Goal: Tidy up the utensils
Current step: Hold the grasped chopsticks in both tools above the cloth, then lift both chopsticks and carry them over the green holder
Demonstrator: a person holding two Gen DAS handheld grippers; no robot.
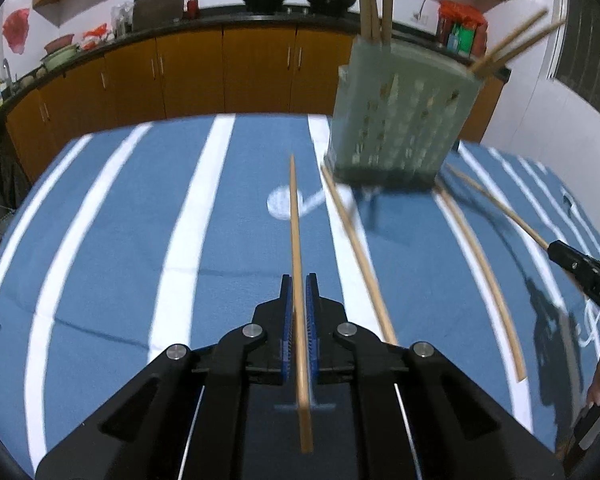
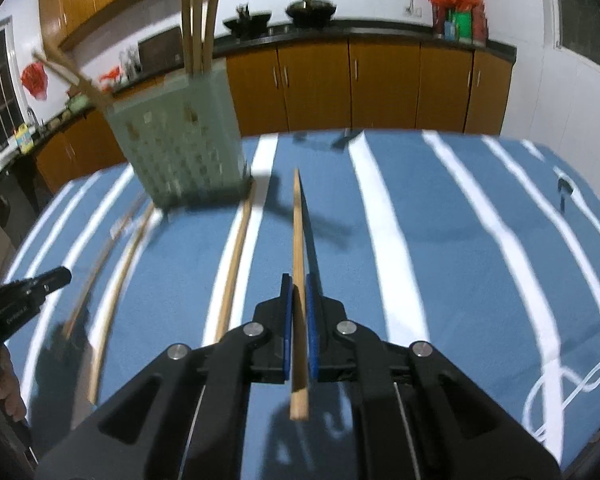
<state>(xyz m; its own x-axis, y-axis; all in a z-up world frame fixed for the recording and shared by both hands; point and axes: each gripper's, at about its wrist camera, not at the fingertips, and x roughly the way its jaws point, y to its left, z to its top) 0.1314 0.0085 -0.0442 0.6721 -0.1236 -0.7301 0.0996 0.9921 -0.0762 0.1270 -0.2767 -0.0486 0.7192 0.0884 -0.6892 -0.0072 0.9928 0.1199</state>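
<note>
Two slim bamboo chopsticks are sitting in my grippers, one in each. My left gripper [image 1: 299, 280] is pinching a pale wooden chopstick [image 1: 296, 248] between its blue pads, the stick running straight forward along the fingers and overhanging behind the jaws. My right gripper [image 2: 299, 280] is clamping a second wooden chopstick [image 2: 299, 240] the same way, its tip pointing ahead and its square butt sticking out behind the pads.

Just beyond the fingers, more loose chopsticks are lying on the blue cloth with white stripes [image 1: 120, 240]: one [image 1: 356, 256] just right of my left gripper, a long one [image 1: 480, 272] further right, and from the right wrist view one [image 2: 236, 264] just left of my right gripper. They are all lying roughly lengthwise, pointing away from me.

Further on, the pale green perforated plastic utensil holder [image 1: 400, 120] is standing on the cloth, ahead and to the right of my left gripper, ahead and to the left of my right one [image 2: 184, 140]. Several chopsticks are already standing in it, some leaning over its outer corner.

Both sticks are pointing forward, not down, so I judge each needs tipping upright before dropping through the holder's open top. Neither gripper looks clearly nearer the holder, which sits between them.
</note>
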